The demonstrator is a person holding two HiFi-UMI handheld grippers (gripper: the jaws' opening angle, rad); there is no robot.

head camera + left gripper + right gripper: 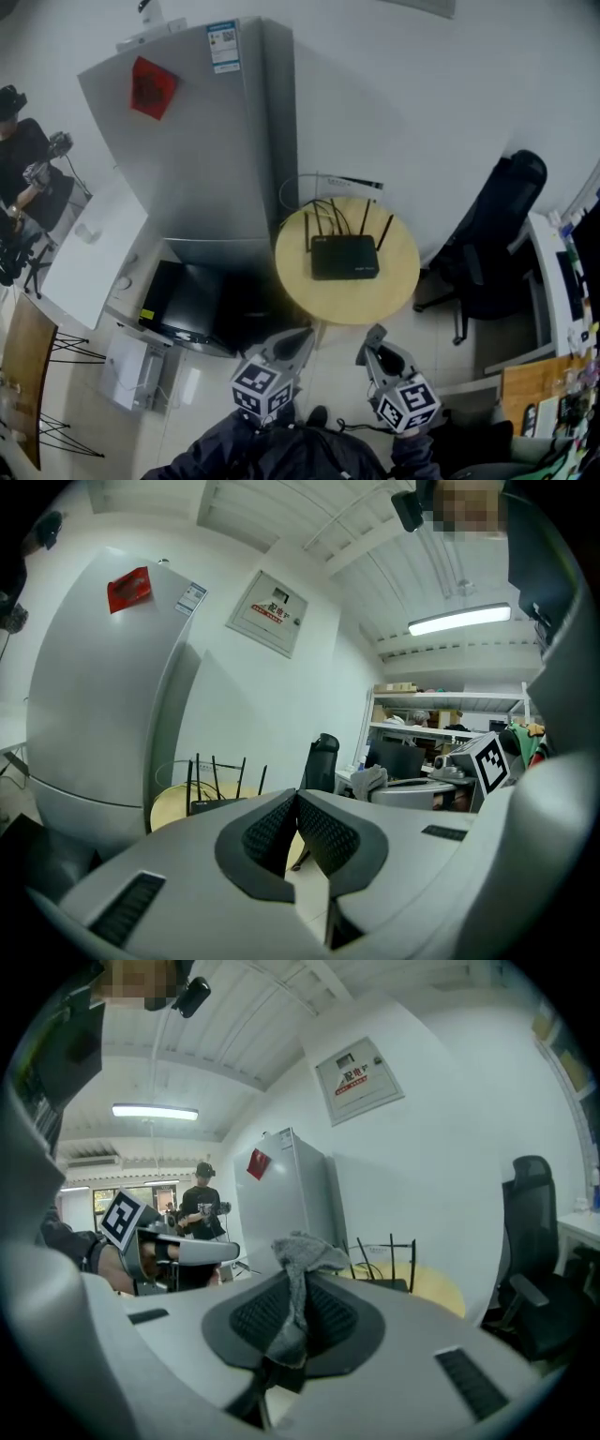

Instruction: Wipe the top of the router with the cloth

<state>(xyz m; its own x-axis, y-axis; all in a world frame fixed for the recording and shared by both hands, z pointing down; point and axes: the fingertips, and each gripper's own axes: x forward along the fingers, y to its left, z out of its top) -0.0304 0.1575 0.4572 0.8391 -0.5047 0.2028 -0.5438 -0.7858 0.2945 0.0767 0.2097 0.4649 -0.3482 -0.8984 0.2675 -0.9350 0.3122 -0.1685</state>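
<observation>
The black router (344, 256), with several upright antennas, lies on a round wooden table (394, 291). Both grippers hang near the table's front edge, short of the router. My left gripper (302, 339) is shut with nothing between its pads; in its own view the left gripper (294, 797) points toward the router (214, 804). My right gripper (374, 339) is shut on a grey cloth (303, 1252), which sticks up in a bunch above the right gripper (298, 1279). Behind the cloth stand the router's antennas (385, 1258).
A tall grey fridge (202, 141) stands just left of the table, with a black box (187, 300) on the floor at its foot. A black office chair (492, 244) is at the right. A person (23, 173) stands far left. White wall lies behind the table.
</observation>
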